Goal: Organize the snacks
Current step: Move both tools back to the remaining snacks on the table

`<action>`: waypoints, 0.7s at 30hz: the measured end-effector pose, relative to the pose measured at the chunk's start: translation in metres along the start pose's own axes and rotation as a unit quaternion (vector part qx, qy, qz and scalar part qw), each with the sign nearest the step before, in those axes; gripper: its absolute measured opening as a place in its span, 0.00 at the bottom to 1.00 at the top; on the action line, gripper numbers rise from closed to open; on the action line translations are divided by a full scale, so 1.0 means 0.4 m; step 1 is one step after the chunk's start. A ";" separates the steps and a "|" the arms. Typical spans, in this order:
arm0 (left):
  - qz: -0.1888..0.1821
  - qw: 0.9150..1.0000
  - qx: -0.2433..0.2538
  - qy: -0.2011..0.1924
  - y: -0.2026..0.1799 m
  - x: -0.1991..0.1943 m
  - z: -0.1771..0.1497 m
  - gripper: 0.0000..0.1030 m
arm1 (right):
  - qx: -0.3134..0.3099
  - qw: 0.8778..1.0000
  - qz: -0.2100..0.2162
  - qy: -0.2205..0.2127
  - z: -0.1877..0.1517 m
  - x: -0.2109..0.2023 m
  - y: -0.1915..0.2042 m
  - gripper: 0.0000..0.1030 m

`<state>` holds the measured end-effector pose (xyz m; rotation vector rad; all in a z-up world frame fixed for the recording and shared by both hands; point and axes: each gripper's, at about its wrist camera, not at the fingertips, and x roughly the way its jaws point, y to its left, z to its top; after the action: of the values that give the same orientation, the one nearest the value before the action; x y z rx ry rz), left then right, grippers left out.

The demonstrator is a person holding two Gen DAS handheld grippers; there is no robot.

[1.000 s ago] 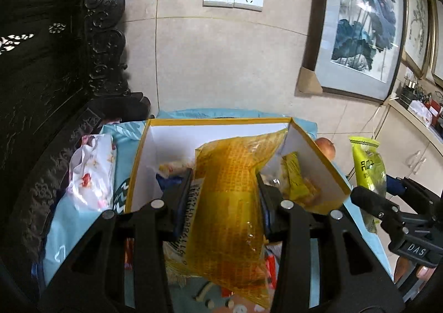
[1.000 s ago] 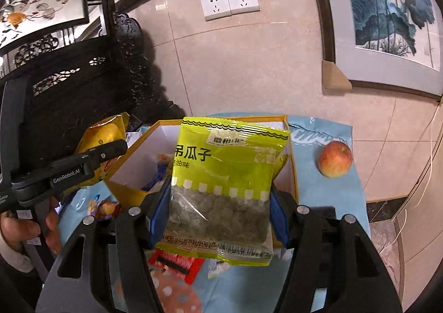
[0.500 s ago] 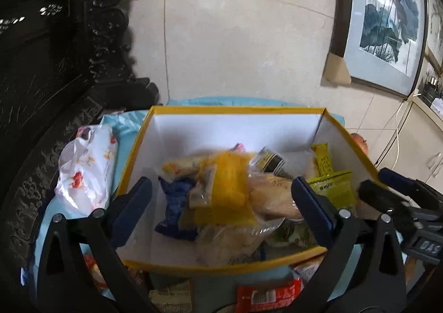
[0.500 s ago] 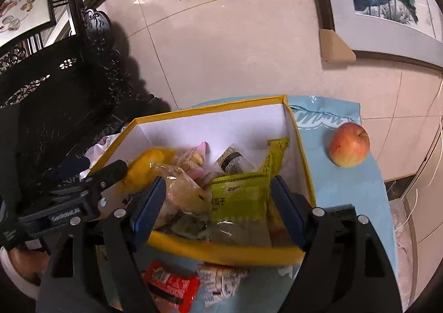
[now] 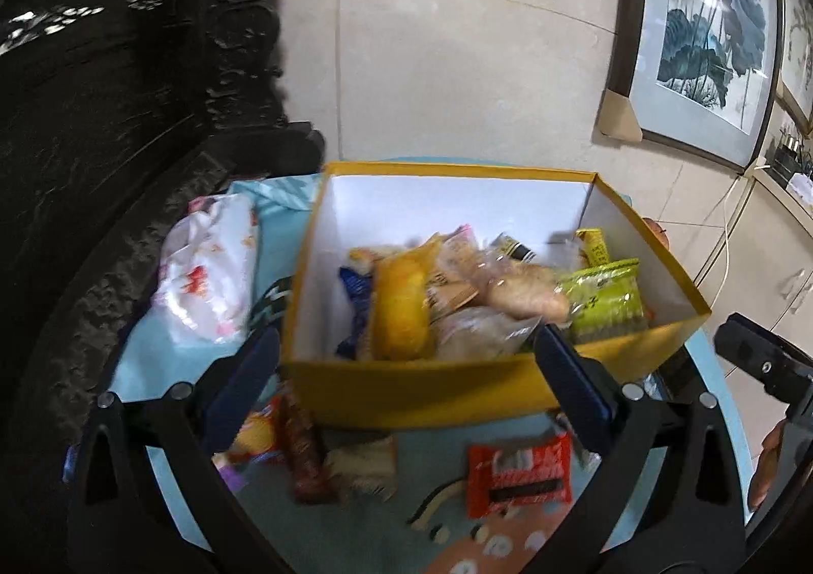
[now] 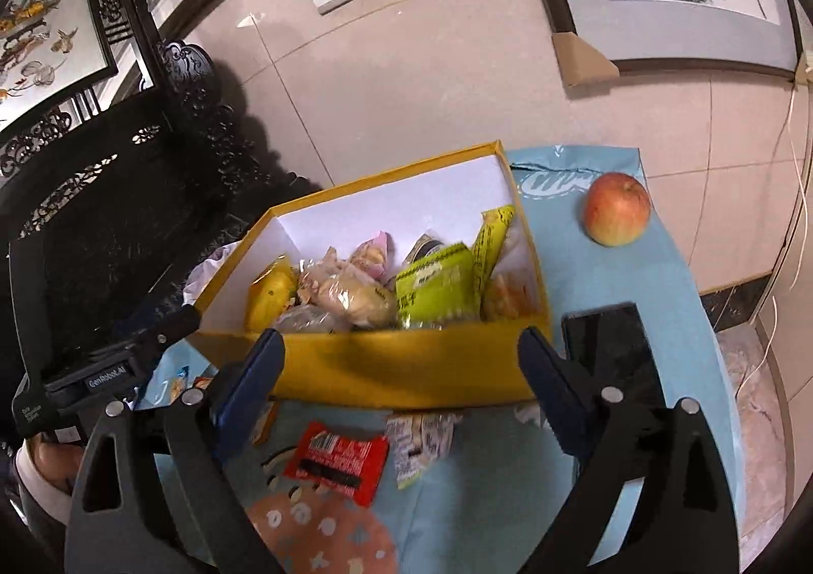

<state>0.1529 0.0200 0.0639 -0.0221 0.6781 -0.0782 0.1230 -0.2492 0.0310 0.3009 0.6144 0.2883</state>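
**Both grippers wide, snacks in the box**

Left wrist view: we see the left gripper (image 5: 406,371) with its blue-padded jaws spread wide and nothing between them; it hangs before the near wall of the yellow cardboard box with white inside (image 5: 437,396). In the box lie an orange-yellow plastic snack bag (image 5: 401,305), a clear-wrapped pale bun (image 5: 523,294) and a lime-green seed packet (image 5: 604,305). On the light blue tablecloth (image 5: 152,360) in front we note a red wrapped bar (image 5: 518,477) and a brown stick wrapper (image 5: 305,452). A white floral plastic bag (image 5: 208,279) sits left of the box.

Right wrist view: the right gripper (image 6: 401,371) has just been opening, its jaws wide apart and empty, near the box front. A red-yellow apple (image 6: 616,208) and a black phone (image 6: 610,350) lie right of the box, apart from it.
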 end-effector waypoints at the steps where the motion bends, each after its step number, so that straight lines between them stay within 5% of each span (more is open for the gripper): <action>1: 0.004 1.000 -0.004 0.000 0.011 -0.010 -0.007 0.98 | 0.001 1.000 0.002 0.000 -0.012 -0.007 0.000 0.92; 16: 0.034 0.996 -0.055 0.066 0.114 0.010 -0.168 0.98 | 0.019 1.000 0.014 0.019 -0.118 0.017 -0.049 0.93; 21: 0.036 0.995 -0.055 0.075 0.099 0.041 -0.209 0.98 | -0.018 0.999 -0.026 0.031 -0.142 0.050 -0.031 0.93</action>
<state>0.1158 0.0587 -0.0131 -0.0993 0.8316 0.0269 0.1067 -0.2429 -0.0280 0.2424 0.6755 0.2597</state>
